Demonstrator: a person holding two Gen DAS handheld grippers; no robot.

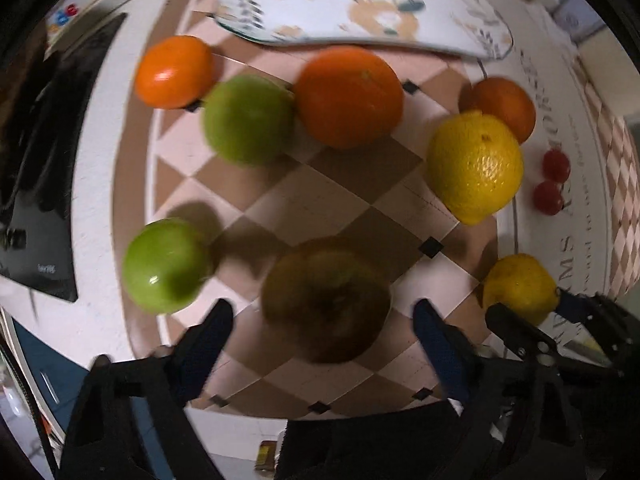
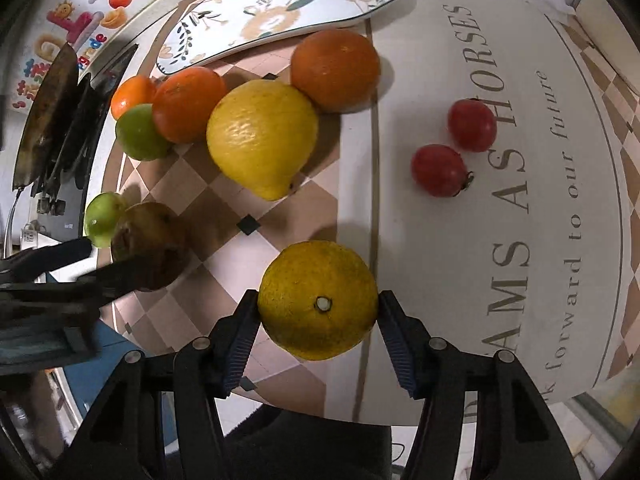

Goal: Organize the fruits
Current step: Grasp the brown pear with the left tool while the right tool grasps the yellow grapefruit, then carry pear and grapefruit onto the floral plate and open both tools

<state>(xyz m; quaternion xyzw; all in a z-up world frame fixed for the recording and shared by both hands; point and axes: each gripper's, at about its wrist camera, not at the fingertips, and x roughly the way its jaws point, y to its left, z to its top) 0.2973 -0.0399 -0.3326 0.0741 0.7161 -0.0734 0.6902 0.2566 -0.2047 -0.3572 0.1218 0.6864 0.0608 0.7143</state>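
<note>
Gripping a yellow citrus (image 2: 318, 300) low in the frame, the right gripper (image 2: 318, 310) was closed; the left gripper (image 1: 323, 312) stood open around a kiwi (image 1: 326, 300).

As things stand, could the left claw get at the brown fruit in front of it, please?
Probably yes. The left claw is open, and the brown fruit lies between its fingers with nothing in front of it. The nearest green fruit sits apart, outside its left finger.
</note>
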